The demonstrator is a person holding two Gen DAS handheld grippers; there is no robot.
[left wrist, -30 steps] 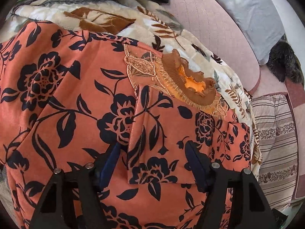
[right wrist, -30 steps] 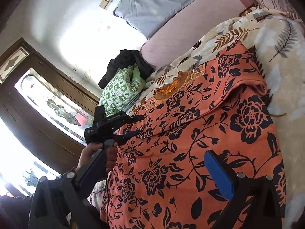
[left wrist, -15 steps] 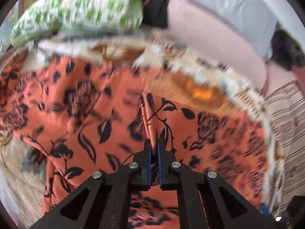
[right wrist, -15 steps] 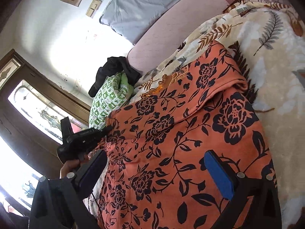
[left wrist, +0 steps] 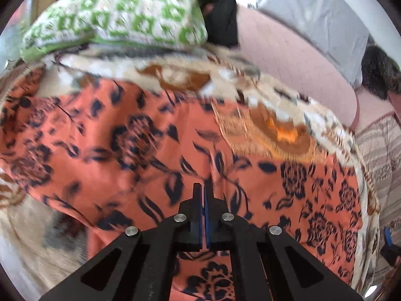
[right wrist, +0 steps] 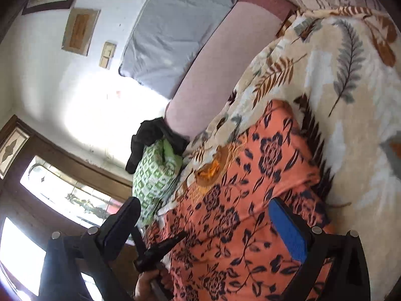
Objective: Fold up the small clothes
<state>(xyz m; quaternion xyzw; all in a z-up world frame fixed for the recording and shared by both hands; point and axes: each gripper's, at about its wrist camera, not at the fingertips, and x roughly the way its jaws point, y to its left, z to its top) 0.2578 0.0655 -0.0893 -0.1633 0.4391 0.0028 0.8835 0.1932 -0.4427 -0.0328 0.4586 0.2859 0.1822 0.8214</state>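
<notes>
Left gripper [left wrist: 203,195] clenched on a pinch of the garment [left wrist: 130,150]; a second ago its jaws stood wide over a flap near the collar [left wrist: 283,135], half a second ago they had shut on the flap's edge; now the left view has pulled back and blurred, so probably the cloth is being drawn across. Right gripper [right wrist: 208,225] released, hovering over the garment's near part, gripping nothing. Garment spread on the leaf blanket [right wrist: 351,80], collar far, green pillow [left wrist: 115,15] beyond. Judgement: first side fold under way, right side untouched.
</notes>
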